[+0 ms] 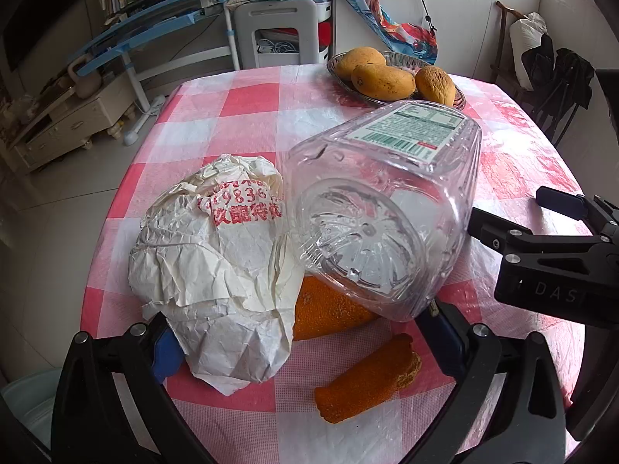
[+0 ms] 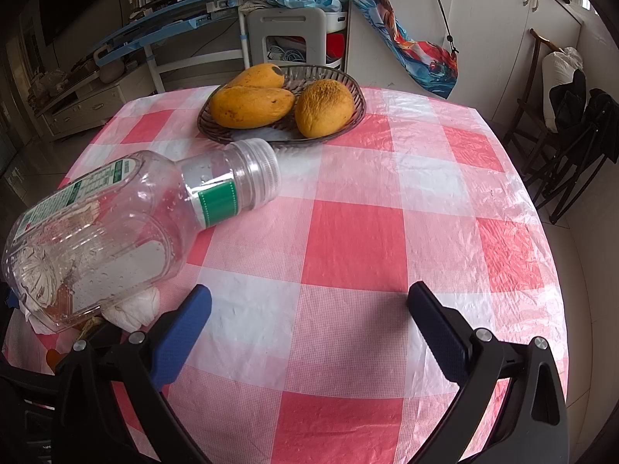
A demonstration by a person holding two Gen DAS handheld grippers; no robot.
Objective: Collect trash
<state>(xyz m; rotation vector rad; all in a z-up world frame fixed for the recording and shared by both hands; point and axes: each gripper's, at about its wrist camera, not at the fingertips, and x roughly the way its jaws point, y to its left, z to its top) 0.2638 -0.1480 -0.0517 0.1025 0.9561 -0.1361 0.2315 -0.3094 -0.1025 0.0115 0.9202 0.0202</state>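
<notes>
Nearest my left gripper (image 1: pixel 301 332), whose jaws stand spread around the pile with nothing clamped, lies a crumpled white paper wrapper with red print (image 1: pixel 216 255), soft and light, best pinched at a raised fold. Beside it, on the red-and-white checked tablecloth (image 2: pixel 356 239), a clear empty plastic bottle with a green label (image 1: pixel 383 208) lies tipped over orange peel (image 1: pixel 363 379); light, slippery, I would grip its neck. My right gripper (image 2: pixel 309 332) hovers spread wide, empty.
</notes>
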